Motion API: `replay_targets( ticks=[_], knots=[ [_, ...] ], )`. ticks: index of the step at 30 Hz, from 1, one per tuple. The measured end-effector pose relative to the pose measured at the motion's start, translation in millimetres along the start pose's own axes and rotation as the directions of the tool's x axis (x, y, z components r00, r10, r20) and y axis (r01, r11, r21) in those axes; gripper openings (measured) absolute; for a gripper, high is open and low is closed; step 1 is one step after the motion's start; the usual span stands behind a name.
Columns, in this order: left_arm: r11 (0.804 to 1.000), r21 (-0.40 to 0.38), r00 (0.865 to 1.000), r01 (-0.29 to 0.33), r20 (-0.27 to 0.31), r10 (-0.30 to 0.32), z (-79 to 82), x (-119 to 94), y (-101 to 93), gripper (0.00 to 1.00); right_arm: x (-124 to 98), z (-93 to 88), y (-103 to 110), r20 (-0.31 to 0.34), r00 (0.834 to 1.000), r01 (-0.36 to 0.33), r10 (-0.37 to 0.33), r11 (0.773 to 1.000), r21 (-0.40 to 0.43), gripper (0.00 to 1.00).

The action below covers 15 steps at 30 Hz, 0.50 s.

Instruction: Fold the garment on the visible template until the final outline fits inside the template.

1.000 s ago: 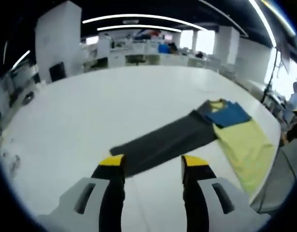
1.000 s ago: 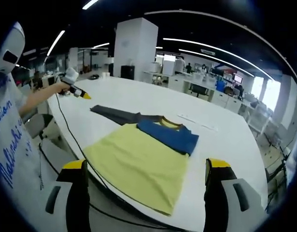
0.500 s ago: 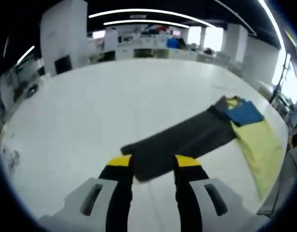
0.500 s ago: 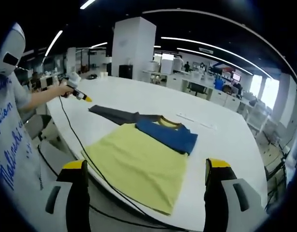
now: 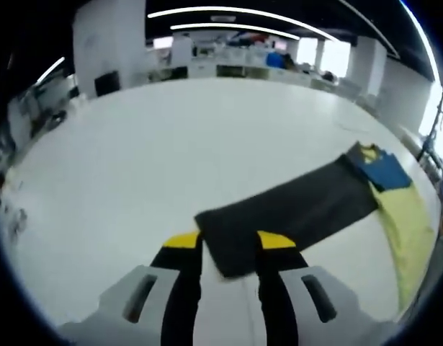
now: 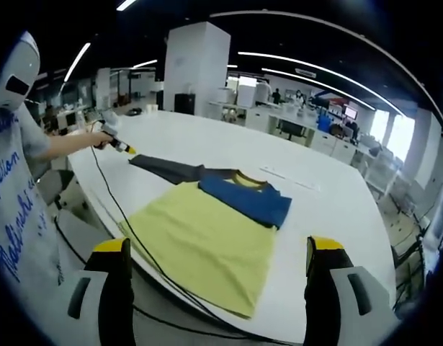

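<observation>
Garment: a long-sleeved shirt [image 6: 214, 231] lies flat along the near edge of the white table [image 5: 171, 144], with a yellow body, a blue chest panel [image 6: 243, 200] and a dark grey sleeve [image 5: 293, 213] stretched out sideways.
Body hem: the yellow cloth reaches the table's near edge and seems to hang slightly over it, so it will need drawing inward.
Sleeve: it runs straight out from the shoulder along the table, laid flat, likely so it can be carried back across the body as a first fold.
Template: no outline can be made out on the table in either view.
Left gripper: the left gripper [image 5: 230, 241] has its yellow-tipped jaws narrowed about the sleeve's cuff end, the cloth lying between them; whether they already pinch it cannot be told.
Right gripper: the right gripper [image 6: 215, 249] is spread wide, held back off the near edge above the hem, apart from the cloth, probably waiting.
Cable: a black cable [image 6: 135, 245] trails past the table's near edge.
</observation>
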<state>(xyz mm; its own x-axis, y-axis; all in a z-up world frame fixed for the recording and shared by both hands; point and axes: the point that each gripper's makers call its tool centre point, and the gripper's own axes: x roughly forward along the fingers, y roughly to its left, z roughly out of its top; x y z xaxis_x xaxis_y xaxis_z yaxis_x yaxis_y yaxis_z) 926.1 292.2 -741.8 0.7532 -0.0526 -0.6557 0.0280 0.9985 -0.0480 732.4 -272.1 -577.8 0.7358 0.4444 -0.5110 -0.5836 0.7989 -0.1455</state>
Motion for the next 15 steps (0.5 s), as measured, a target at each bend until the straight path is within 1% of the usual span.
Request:
replay_targets(
  ticks=[4,7,10,15],
  knots=[
    [1.000,-0.016,1.000,-0.011,-0.018,0.010,-5.4,5,2.6,0.24,-1,0.0,-2,-0.006,1.000,0.009,-0.009,1.000,-0.001,1.00],
    [0.999,-0.037,1.000,-0.024,-0.016,0.024,-8.3,6,5.1,0.23,-2,0.4,-4,-0.007,1.000,0.016,-0.016,1.000,0.002,1.00],
    [0.999,-0.037,0.999,-0.030,-0.020,0.029,-11.2,8,6.3,0.22,-3,2.0,-5,-0.005,1.000,0.018,-0.018,1.000,-0.001,1.00],
    [0.998,-0.049,0.999,-0.046,-0.003,0.046,-10.2,7,11.0,0.20,-3,1.2,-4,-0.008,1.000,0.020,-0.020,1.000,-0.002,1.00]
  ],
)
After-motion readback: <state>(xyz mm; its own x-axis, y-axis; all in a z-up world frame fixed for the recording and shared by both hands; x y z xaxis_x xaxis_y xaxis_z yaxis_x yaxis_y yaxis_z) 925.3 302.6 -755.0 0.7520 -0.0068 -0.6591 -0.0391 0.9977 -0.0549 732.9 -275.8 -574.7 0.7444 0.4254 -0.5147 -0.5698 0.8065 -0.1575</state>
